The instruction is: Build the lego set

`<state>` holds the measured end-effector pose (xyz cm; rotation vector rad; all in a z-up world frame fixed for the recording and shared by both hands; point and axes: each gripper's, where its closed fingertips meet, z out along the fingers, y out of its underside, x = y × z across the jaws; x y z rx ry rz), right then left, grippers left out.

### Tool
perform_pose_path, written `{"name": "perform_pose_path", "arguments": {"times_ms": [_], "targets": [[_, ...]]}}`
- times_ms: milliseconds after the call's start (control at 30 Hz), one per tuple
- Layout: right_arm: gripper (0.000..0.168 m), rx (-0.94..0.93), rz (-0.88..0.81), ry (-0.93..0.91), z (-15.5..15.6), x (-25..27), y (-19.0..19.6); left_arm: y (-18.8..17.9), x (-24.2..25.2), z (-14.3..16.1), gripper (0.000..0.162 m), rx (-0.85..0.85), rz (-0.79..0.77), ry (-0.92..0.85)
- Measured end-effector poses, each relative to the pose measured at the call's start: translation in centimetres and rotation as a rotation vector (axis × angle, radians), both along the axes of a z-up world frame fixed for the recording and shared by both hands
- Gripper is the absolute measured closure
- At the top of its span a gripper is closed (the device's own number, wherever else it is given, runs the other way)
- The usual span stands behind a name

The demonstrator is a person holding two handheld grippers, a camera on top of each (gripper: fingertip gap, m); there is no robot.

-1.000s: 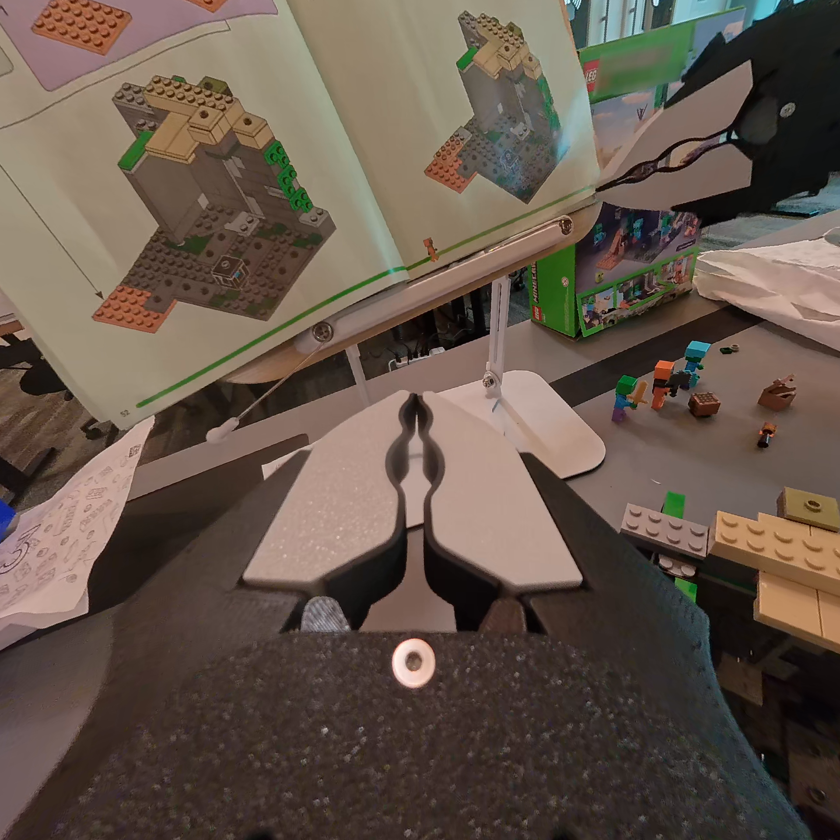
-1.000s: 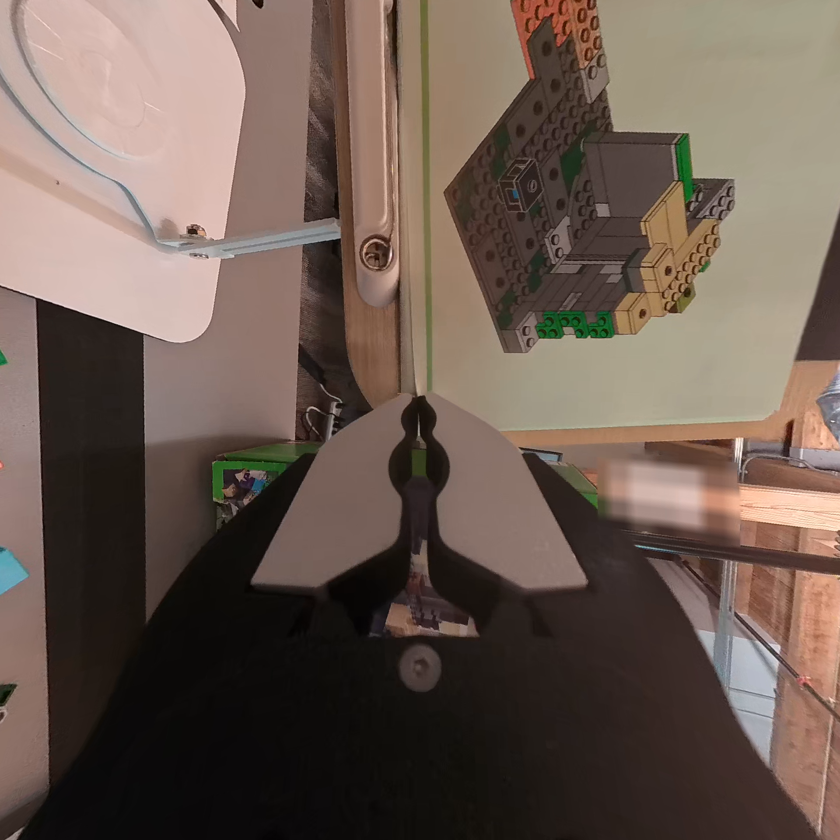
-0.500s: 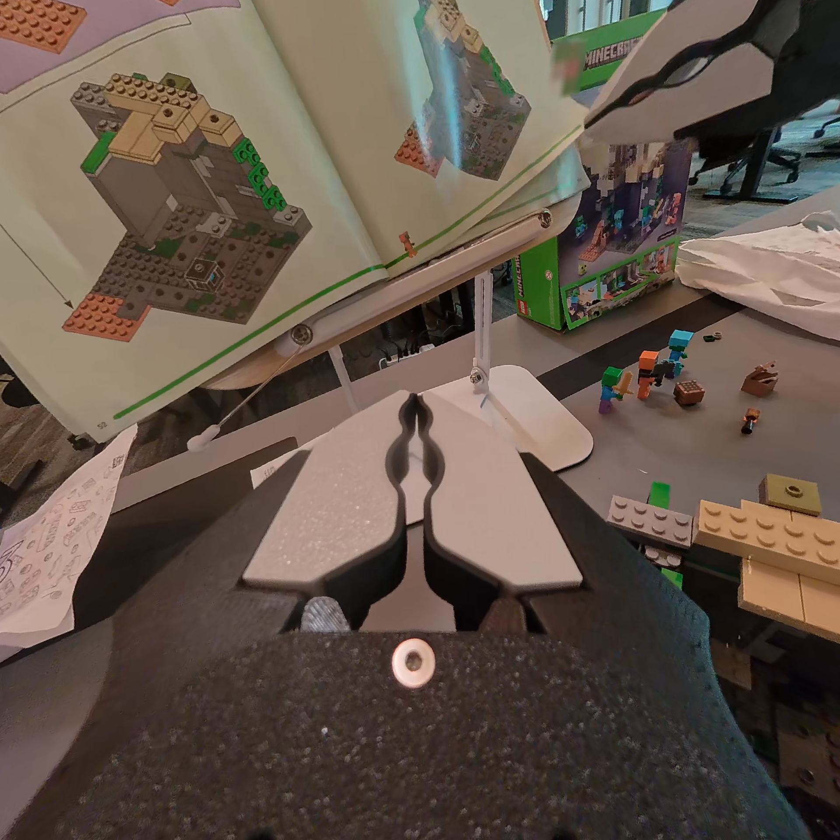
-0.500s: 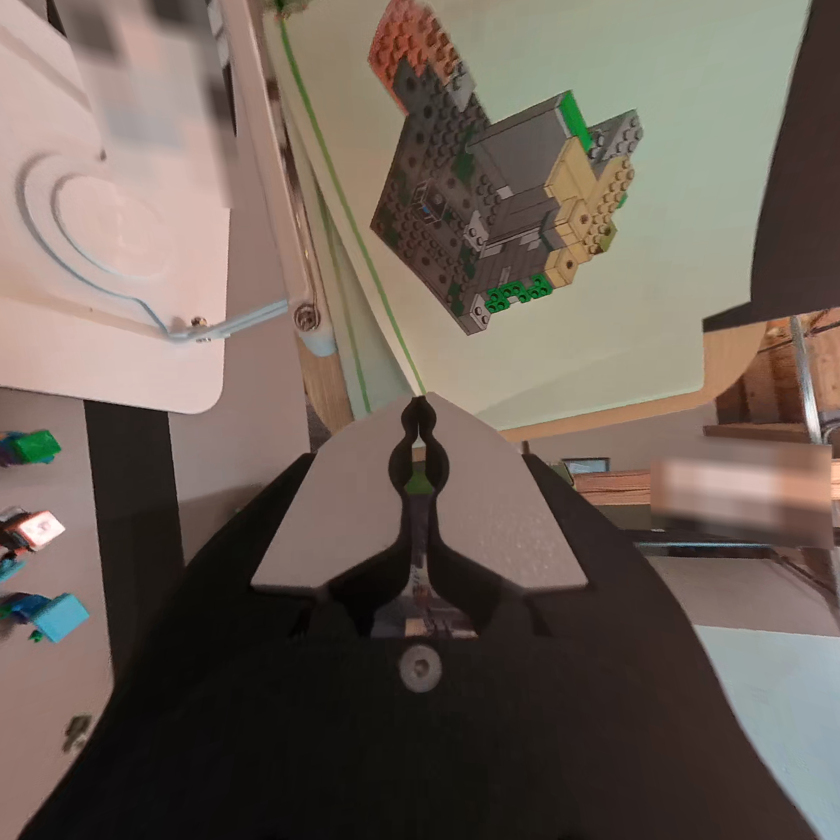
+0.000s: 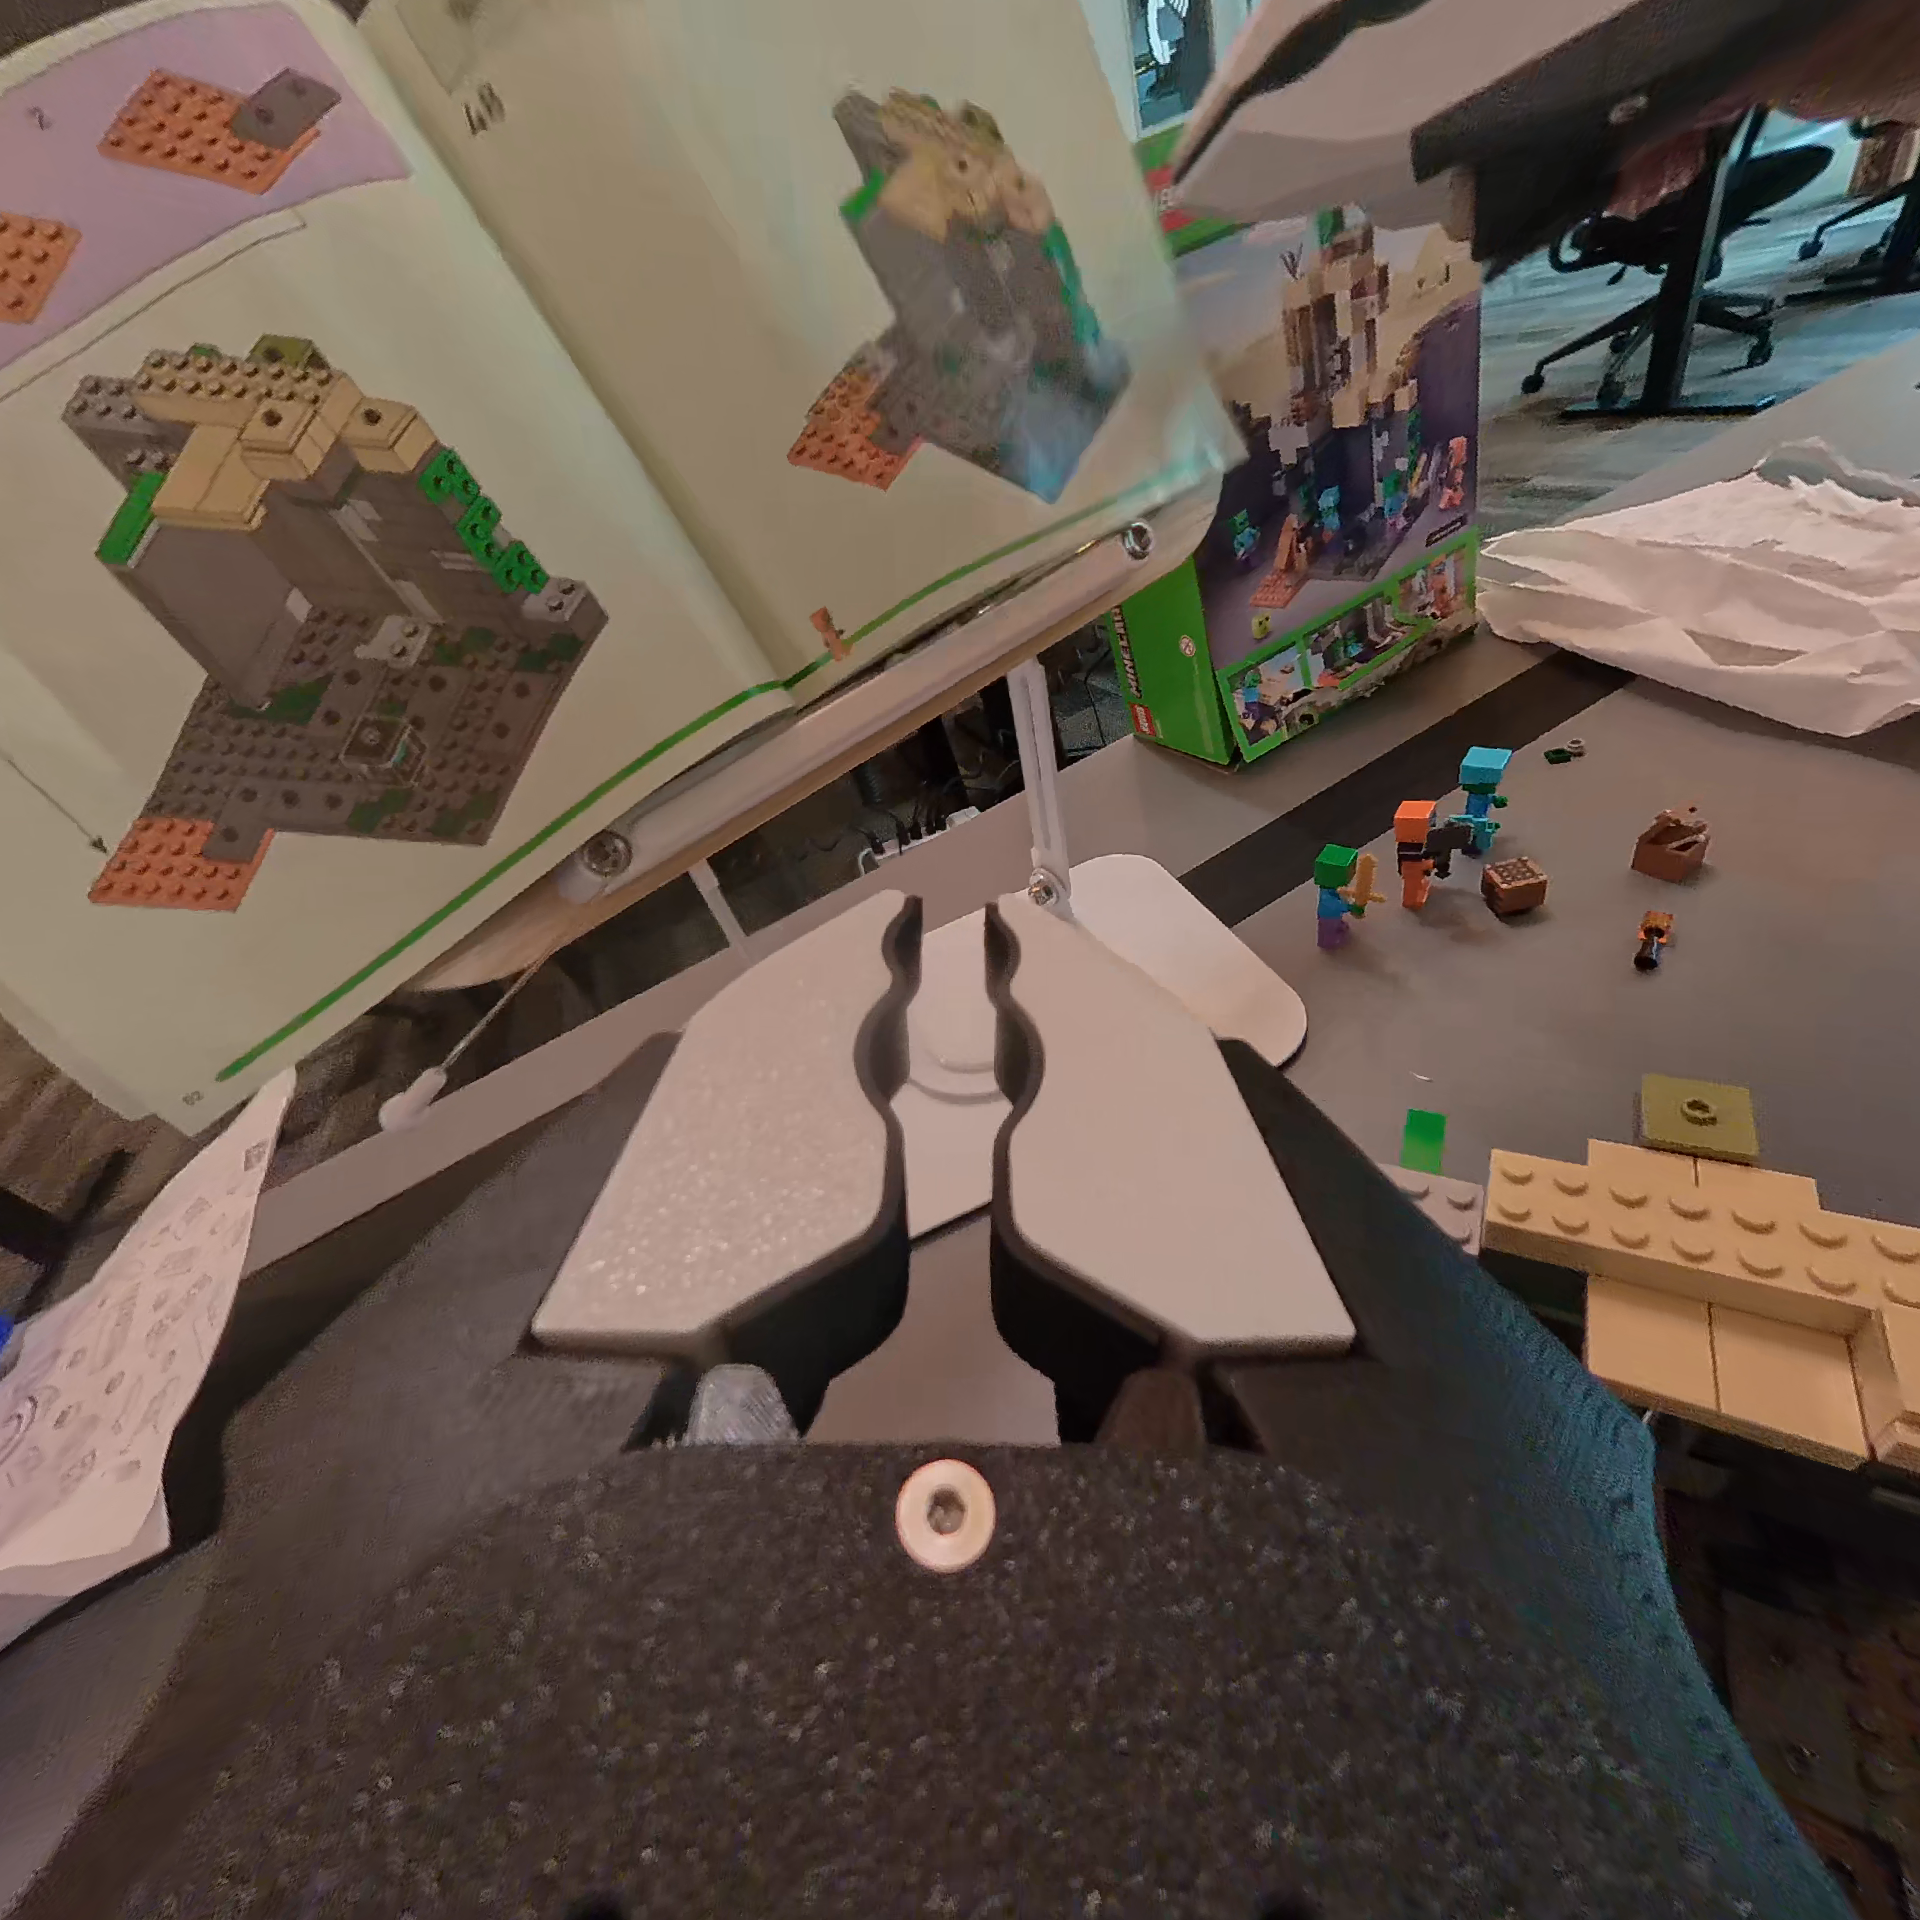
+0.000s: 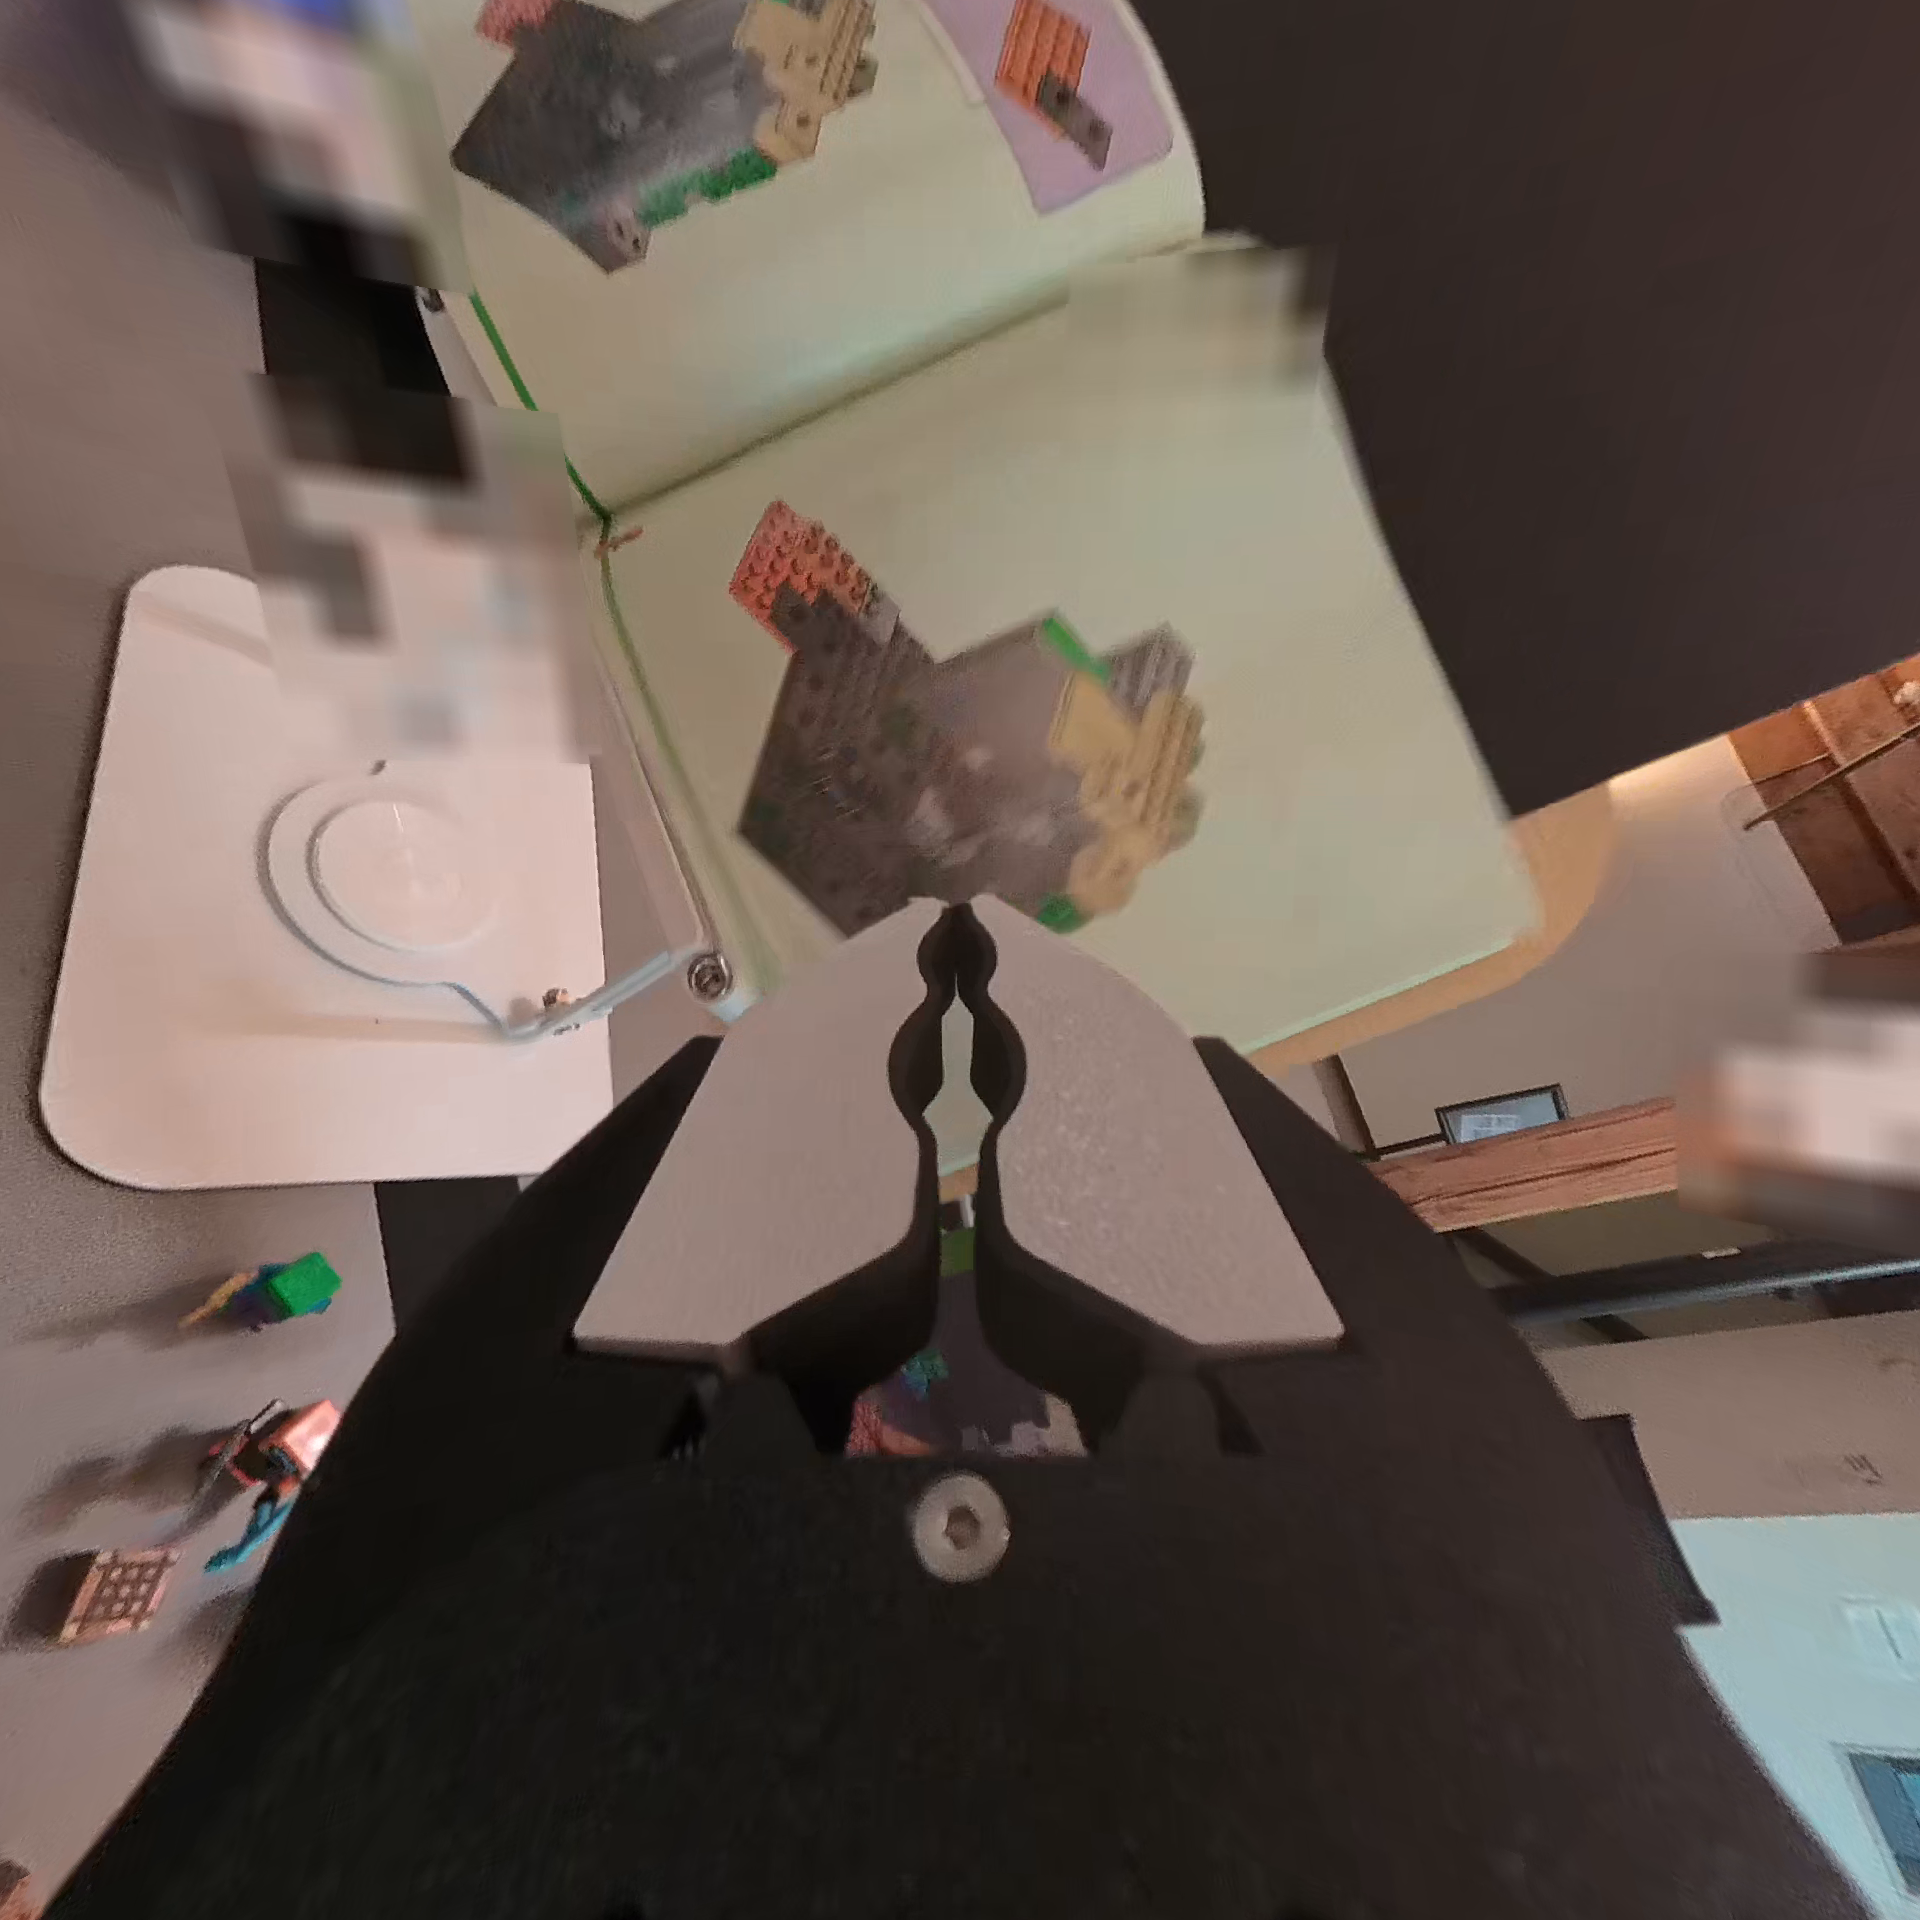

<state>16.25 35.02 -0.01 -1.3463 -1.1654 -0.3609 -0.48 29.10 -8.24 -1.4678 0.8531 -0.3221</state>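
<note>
The open instruction booklet (image 5: 436, 436) rests on a white stand (image 5: 1132, 935). Its right page (image 5: 935, 343) is lifted, curved and blurred. My left gripper (image 5: 948, 920) hangs low in front of the stand base, slightly open and empty. My right gripper (image 6: 958, 914) is shut, tips in front of the page's picture (image 6: 935, 769); I cannot tell if they touch the paper. It shows in the left wrist view (image 5: 1195, 182) above the page's right edge. The partly built tan and grey model (image 5: 1714, 1247) sits at the right.
The green set box (image 5: 1340, 499) stands behind the stand. Three minifigures (image 5: 1415, 847) and small brown pieces (image 5: 1515, 883) stand on the grey table; an olive tile (image 5: 1699, 1117) and a green piece (image 5: 1421, 1138) lie nearer. A crumpled white bag (image 5: 1714, 582) lies right, a printed sheet (image 5: 104, 1351) left.
My right gripper pulled the right page's edge up and away from the stand; the page now curls. My left gripper's fingers, shut before, have parted a little.
</note>
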Motion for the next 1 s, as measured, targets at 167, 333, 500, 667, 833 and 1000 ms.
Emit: {"name": "perform_pose_path", "arguments": {"times_ms": [167, 333, 500, 667, 833, 1000], "targets": [[0.168, 0.000, 0.010, -0.031, 0.7, -0.9, -0.3, -0.7, 1.7, 0.6, 0.148, 0.023, -0.039, 0.018], [0.168, 0.011, -0.053, -0.230, -2.1, 1.2, 0.1, -0.9, 1.9, 0.5, 0.148, 0.014, -0.051, 0.013], [0.135, -0.030, -0.127, -0.362, -6.6, 3.3, 0.9, -0.8, 1.6, 0.5, 0.148, 0.007, -0.042, 0.012], [0.140, 0.049, -0.152, -0.439, -7.6, 3.5, 1.8, -0.6, 1.3, 0.3, 0.148, -0.003, -0.034, 0.010], [0.149, 0.077, -0.159, -0.468, -8.1, 3.2, 2.7, -0.4, 1.1, 0.1, 0.148, -0.010, -0.031, 0.012], [0.163, 0.083, -0.160, -0.458, -7.5, 3.1, 2.8, -0.3, 0.9, -0.1, 0.148, -0.021, -0.031, 0.007]]}}
